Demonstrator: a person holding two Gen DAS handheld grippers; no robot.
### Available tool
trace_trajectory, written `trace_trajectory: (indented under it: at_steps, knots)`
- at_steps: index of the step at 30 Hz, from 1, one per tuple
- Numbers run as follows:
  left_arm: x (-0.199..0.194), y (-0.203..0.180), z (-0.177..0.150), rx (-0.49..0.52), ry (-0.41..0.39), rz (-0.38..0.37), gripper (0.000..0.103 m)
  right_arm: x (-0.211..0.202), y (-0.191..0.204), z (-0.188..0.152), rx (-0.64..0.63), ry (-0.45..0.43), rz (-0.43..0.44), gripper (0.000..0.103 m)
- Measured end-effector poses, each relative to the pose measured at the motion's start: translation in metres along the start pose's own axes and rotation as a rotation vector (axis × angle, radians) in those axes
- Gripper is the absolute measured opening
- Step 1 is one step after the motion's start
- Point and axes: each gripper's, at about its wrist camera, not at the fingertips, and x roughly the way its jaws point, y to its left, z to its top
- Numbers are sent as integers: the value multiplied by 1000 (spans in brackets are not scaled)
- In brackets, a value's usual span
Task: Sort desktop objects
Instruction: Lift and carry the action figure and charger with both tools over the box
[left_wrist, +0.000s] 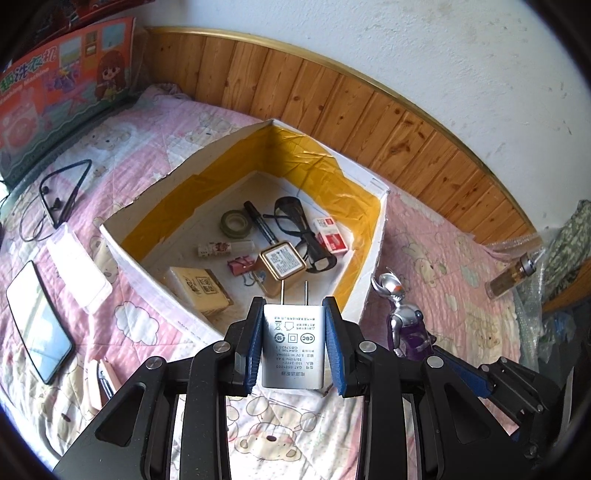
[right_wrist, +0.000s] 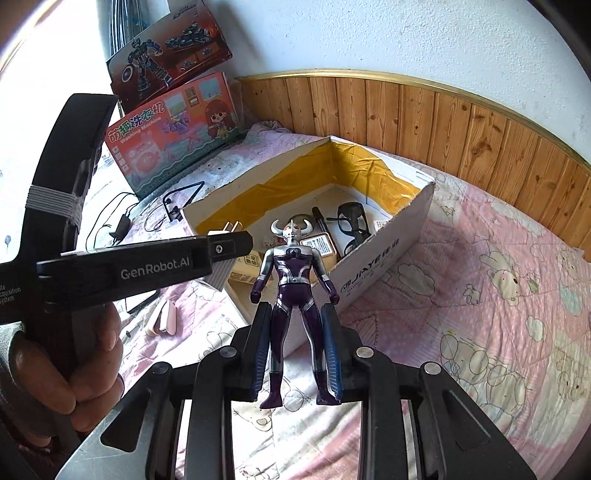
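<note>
My left gripper (left_wrist: 294, 314) is shut on a white plug charger (left_wrist: 293, 347), prongs pointing forward, just at the near rim of the open cardboard box (left_wrist: 140, 266). The box, lined with yellow tape, holds glasses (left_wrist: 295, 218), a tape roll (left_wrist: 235, 222), a marker, a gold-rimmed tin (left_wrist: 282, 260) and several small packets. My right gripper (right_wrist: 295, 314) is shut on the legs of a purple and silver horned toy figure (right_wrist: 293, 280), held upright in front of the box (right_wrist: 388, 266). The left gripper's finger (right_wrist: 147, 267) crosses the right wrist view at left, with a hand (right_wrist: 74, 369) below it.
On the pink quilt left of the box lie a phone (left_wrist: 38, 325), a clear case (left_wrist: 79, 269) and a neckband earphone (left_wrist: 62, 192). Toy cartons (right_wrist: 173, 136) lean on the wall. A small amber bottle (left_wrist: 511, 278) lies at right. Wood panelling (left_wrist: 369, 122) backs the bed.
</note>
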Motion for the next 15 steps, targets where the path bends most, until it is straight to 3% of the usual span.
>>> trace_trajectory:
  at_steps: [15]
  knots:
    - [19, 5, 17, 5, 46, 25, 31, 28, 2, 53, -70, 32, -28, 28]
